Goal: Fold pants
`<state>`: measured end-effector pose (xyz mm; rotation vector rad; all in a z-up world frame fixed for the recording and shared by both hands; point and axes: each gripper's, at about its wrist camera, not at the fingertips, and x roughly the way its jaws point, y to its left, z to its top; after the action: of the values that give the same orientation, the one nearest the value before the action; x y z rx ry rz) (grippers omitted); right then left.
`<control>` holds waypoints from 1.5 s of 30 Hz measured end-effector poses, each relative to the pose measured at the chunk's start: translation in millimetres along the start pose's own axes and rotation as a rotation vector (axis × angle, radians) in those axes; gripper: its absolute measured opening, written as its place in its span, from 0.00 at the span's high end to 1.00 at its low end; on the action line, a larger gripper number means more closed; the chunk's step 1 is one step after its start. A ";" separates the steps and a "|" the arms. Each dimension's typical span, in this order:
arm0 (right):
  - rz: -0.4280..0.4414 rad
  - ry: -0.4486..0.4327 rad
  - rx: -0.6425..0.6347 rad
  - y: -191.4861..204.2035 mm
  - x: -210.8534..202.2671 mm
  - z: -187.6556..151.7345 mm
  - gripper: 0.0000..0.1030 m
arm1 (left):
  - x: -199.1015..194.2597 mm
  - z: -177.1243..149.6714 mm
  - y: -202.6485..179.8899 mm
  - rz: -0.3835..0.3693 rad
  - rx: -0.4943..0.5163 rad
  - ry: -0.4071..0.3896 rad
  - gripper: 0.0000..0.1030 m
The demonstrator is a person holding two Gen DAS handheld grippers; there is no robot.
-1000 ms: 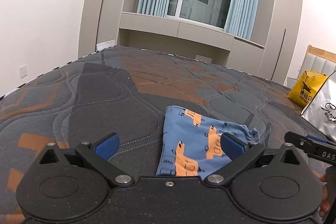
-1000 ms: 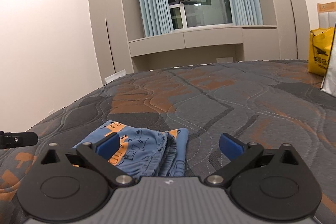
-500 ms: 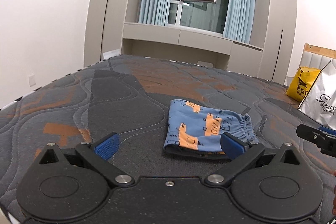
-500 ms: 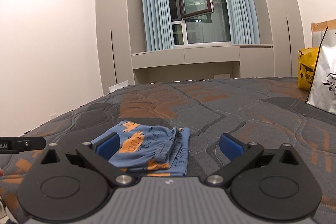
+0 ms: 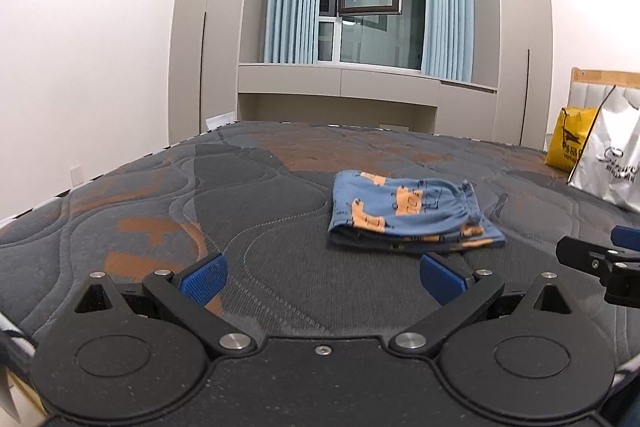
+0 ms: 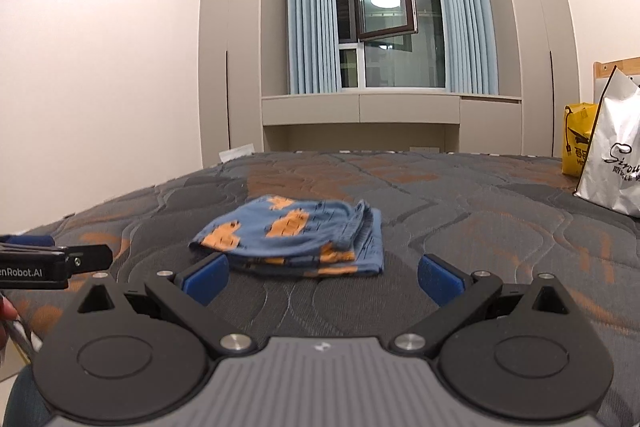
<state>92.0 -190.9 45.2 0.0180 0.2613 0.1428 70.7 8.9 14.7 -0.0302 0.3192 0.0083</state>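
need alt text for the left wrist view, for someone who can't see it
A folded pair of blue pants with orange vehicle prints lies on a dark grey and orange quilted mattress, just beyond the open left gripper, which holds nothing. The right gripper enters at the right edge; a yellow bag and a white bag stand further back.

The left gripper (image 5: 323, 277) is hovering level with its blue-padded fingers (image 5: 203, 278) spread wide and gripping nothing. The right gripper (image 6: 322, 278) is hovering level beside it, its fingers (image 6: 440, 281) likewise spread wide and empty. Each one's black tip is showing at the edge of the other's view.
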 end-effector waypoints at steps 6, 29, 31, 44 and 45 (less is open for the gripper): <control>-0.027 0.026 -0.006 5.5 -7.6 -14.5 0.00 | -6.3 -12.7 -0.4 0.017 0.014 0.009 0.01; -0.024 0.041 -0.007 2.2 -8.0 -19.7 0.00 | -6.0 -17.2 3.4 0.012 -0.016 0.034 0.01; -0.023 0.041 -0.008 2.4 -8.2 -19.4 0.00 | -6.5 -16.6 3.5 0.013 -0.018 0.032 0.01; -0.023 0.043 -0.011 1.4 -7.5 -19.1 0.00 | -5.9 -16.5 4.4 0.010 -0.019 0.037 0.01; -0.024 0.044 -0.011 1.4 -7.2 -19.1 0.00 | -5.6 -16.3 4.7 0.010 -0.019 0.037 0.01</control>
<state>79.9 -190.5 28.6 0.0012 0.3047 0.1211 60.3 13.1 0.9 -0.0479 0.3566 0.0203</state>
